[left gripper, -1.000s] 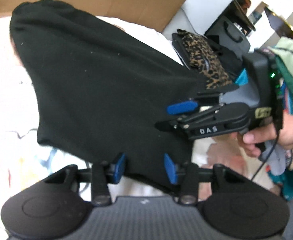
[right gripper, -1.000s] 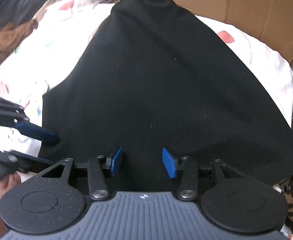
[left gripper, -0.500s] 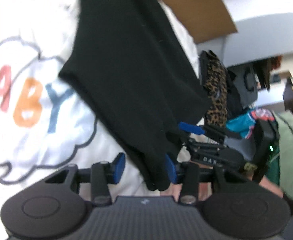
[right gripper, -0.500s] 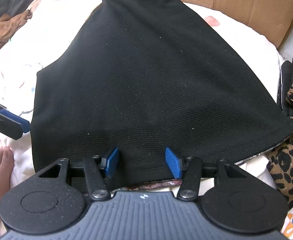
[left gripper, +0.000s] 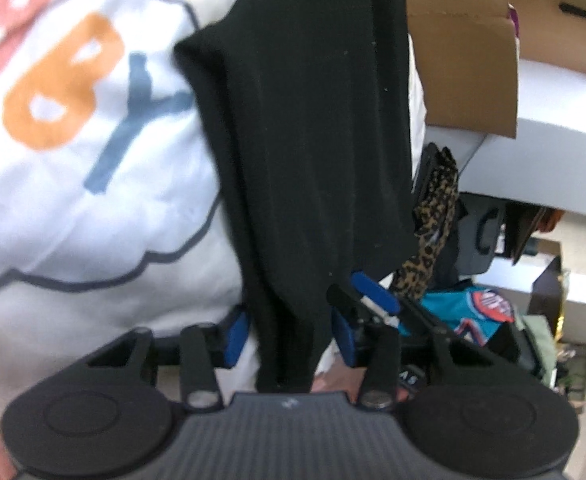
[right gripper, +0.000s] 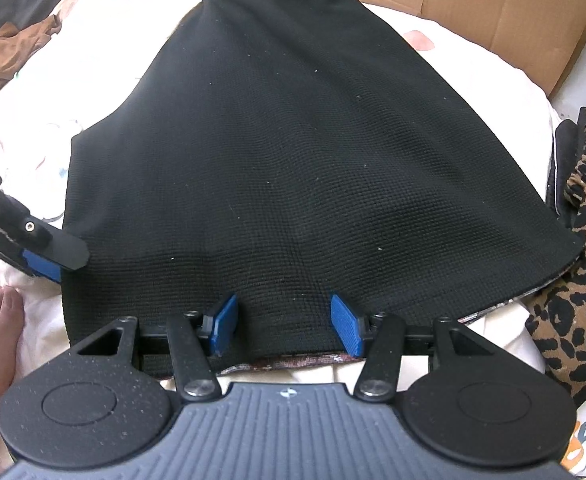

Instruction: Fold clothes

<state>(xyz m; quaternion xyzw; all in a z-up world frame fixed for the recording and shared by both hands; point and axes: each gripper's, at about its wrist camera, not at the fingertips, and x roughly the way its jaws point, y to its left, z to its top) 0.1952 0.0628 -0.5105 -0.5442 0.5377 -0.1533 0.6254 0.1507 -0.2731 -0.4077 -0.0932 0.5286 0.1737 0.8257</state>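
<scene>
The left wrist view is smeared by motion blur: the coloured letters at upper left run off the frame edge, and the clutter at far right is too blurred to name. There a fold of the black garment drops behind the camera housing at bottom centre, hiding its lower end. In the right wrist view the leopard-print cloth is cut by the right edge.

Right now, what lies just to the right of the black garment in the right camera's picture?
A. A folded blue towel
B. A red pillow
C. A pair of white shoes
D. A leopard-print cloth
D: a leopard-print cloth lies at the right edge of the black garment, spotted tan and black.
</scene>
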